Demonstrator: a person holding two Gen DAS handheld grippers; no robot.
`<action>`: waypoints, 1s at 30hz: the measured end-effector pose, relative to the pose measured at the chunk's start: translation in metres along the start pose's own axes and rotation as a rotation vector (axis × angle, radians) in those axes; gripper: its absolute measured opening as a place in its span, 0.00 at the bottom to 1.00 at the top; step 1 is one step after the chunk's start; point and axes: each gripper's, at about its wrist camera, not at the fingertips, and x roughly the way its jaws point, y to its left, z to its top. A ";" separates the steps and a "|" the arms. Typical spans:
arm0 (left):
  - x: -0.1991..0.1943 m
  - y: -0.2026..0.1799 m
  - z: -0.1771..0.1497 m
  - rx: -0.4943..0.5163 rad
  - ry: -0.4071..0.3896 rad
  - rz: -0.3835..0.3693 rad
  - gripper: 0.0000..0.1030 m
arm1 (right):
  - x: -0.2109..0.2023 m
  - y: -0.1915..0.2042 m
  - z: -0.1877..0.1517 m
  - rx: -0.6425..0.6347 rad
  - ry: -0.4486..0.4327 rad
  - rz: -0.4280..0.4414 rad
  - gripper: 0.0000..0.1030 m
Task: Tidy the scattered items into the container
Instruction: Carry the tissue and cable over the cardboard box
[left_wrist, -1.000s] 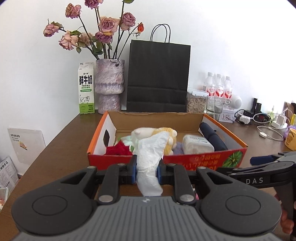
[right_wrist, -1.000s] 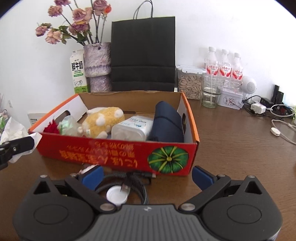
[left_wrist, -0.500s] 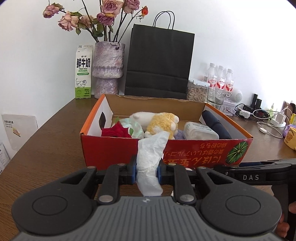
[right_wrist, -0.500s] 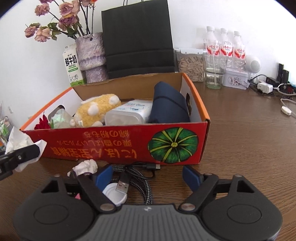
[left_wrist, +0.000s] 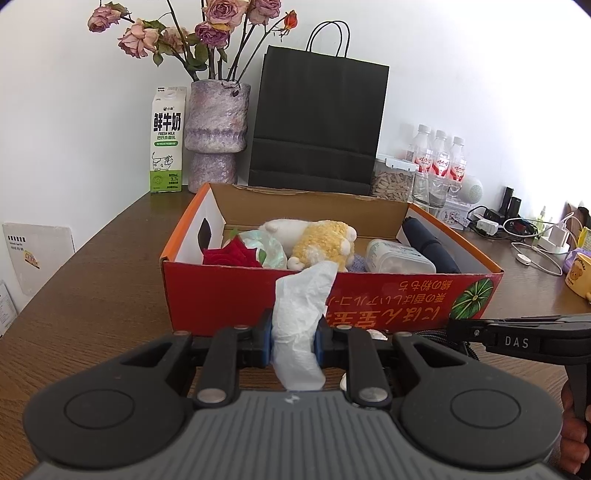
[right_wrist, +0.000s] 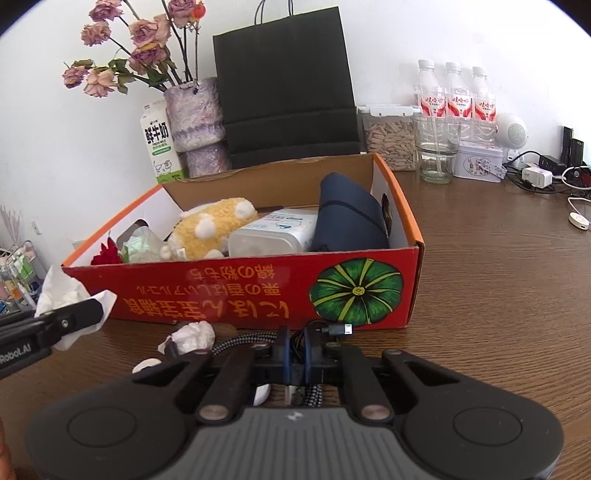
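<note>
**Both grippers loaded, box right in front**

So the left gripper has its jaws pinched nearly together on a crumpled white tissue, which sticks up above the jaws and also hangs out below them. Straight ahead of those jaws, close by, is the red cardboard box with the green pumpkin print, sitting on the brown wooden surface.

The right gripper has its jaws clamped down to a thin gap on a braided black-and-white cable. The cable's USB plug pokes out just under the jaws, and a smaller plug end lies just ahead of them, right by the box's front wall. Left of these jaws, on the surface, there's a small white tissue wad and a white cap-like bit that's partly hidden, so I can't tell what it is.

Inside the box, beyond both sets of jaws: a yellow plush toy, a red rose, a clear plastic tub and a dark blue pouch against the right wall.

Behind the box stand a black paper bag, a milk carton and a vase of dried roses.
</note>
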 end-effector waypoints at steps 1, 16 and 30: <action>0.000 0.000 0.000 0.000 -0.001 0.000 0.20 | -0.002 0.001 0.000 -0.004 -0.008 0.005 0.06; -0.015 -0.004 0.007 -0.010 -0.069 -0.031 0.20 | -0.056 0.011 0.004 -0.007 -0.210 0.079 0.04; 0.007 -0.009 0.079 -0.045 -0.238 0.050 0.20 | -0.033 0.051 0.079 0.038 -0.323 0.152 0.04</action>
